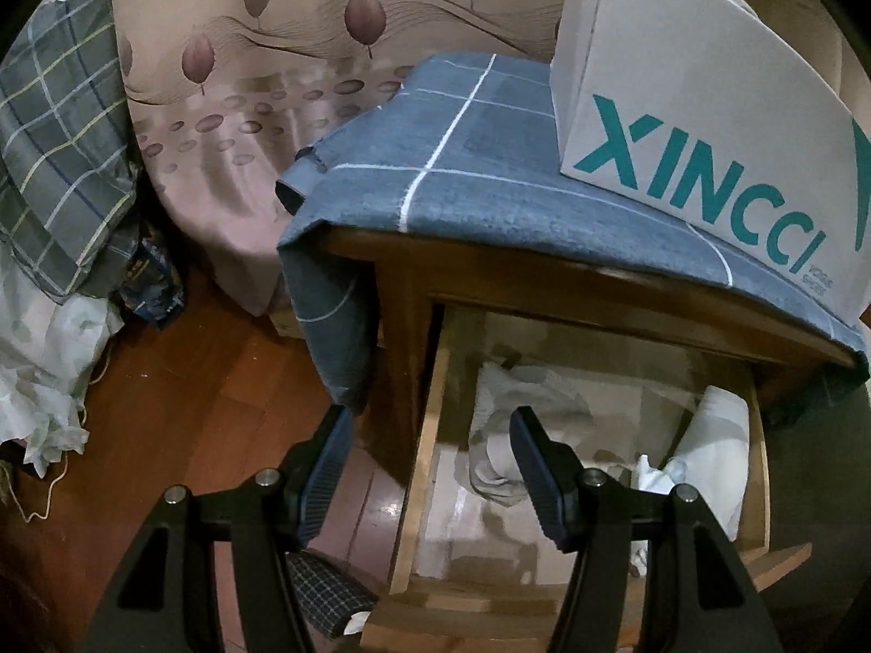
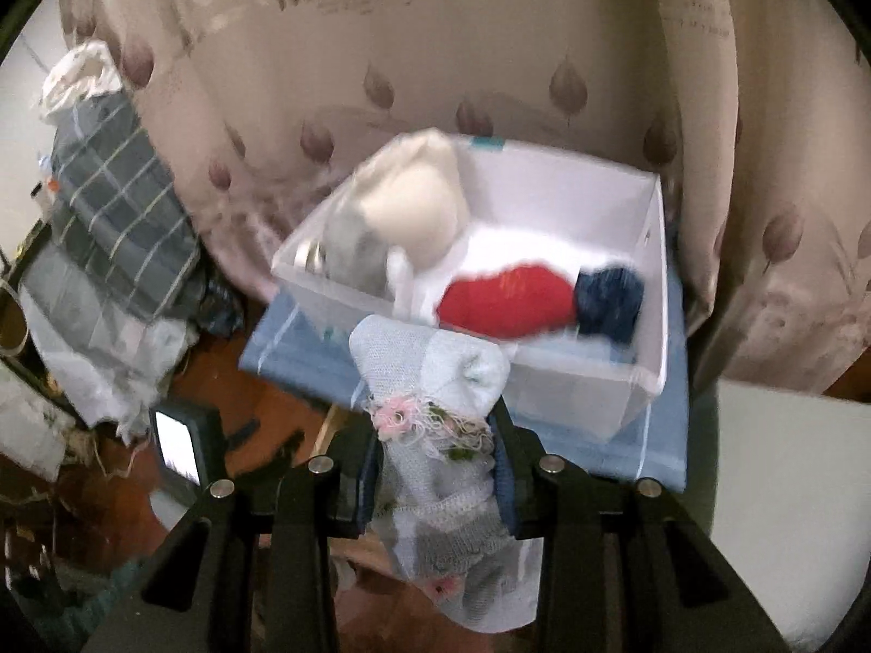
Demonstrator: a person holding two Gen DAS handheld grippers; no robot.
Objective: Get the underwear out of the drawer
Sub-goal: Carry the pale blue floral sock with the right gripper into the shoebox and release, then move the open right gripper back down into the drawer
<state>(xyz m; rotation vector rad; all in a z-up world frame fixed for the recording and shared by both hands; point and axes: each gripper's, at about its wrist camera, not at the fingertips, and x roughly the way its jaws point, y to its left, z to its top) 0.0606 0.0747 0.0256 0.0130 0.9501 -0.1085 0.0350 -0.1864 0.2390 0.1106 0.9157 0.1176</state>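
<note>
In the left wrist view the wooden drawer (image 1: 413, 517) stands pulled out under the nightstand top. A crumpled grey-white garment (image 1: 511, 408) and a white one (image 1: 713, 435) lie inside it. My left gripper (image 1: 430, 462) hovers open above the drawer's left wall with nothing between its fingers. In the right wrist view my right gripper (image 2: 435, 462) is shut on pale blue knit underwear (image 2: 430, 375) with pink flower trim. It hangs in front of a white box (image 2: 577, 386) that holds a red garment (image 2: 506, 299), a navy one (image 2: 609, 296) and a cream one (image 2: 413, 207).
A blue checked cloth (image 1: 490, 174) covers the nightstand, and the white XINCCI box (image 1: 680, 109) stands on it. Leaf-patterned bedding (image 1: 245, 81) hangs behind. Checked pillows and plastic bags (image 1: 60, 163) pile up at the left on the wooden floor (image 1: 207, 381). A small lit screen (image 2: 177, 446) sits low left.
</note>
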